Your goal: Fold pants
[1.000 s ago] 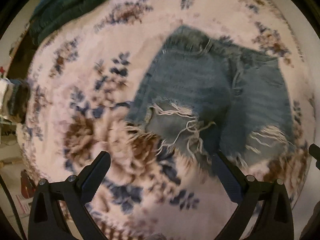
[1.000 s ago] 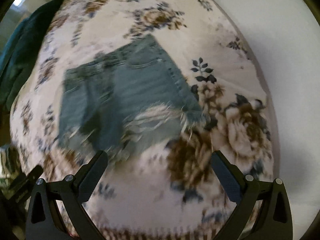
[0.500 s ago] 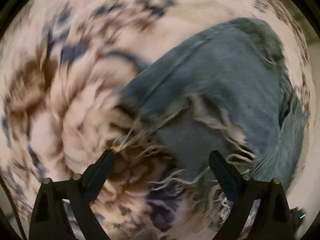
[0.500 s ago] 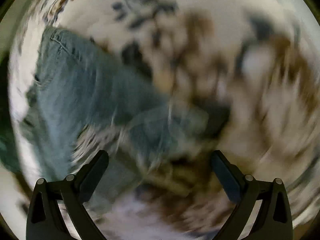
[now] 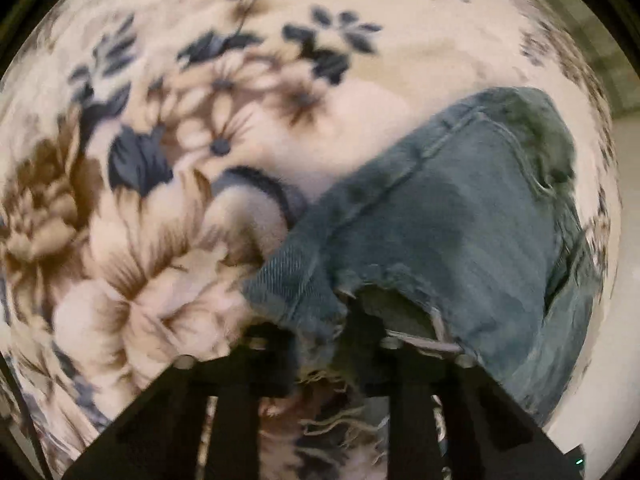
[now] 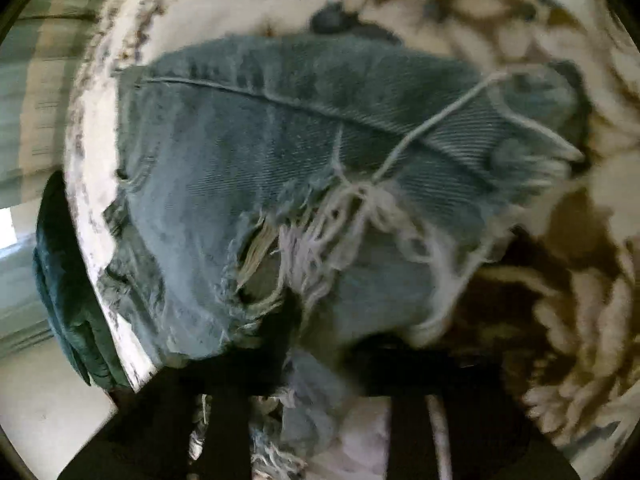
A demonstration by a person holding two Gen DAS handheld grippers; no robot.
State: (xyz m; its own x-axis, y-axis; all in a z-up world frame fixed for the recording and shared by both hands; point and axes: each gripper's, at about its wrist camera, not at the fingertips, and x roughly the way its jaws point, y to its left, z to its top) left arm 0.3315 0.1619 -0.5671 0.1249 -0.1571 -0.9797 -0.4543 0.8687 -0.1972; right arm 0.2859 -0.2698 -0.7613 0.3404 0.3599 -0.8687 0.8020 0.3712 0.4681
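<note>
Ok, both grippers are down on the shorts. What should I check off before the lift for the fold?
1. Left gripper on the denim shorts: ok, jaws shut on the frayed hem.
2. Right gripper on the other leg: ok, jaws closing with frayed denim between them.
3. Both layers of each leg caught: cannot tell, the jaws hide the edge.
4. No floral blanket pinched with the denim: cannot tell.
5. Green garment clear of the shorts: ok, it lies at the blanket's edge, apart.
</note>
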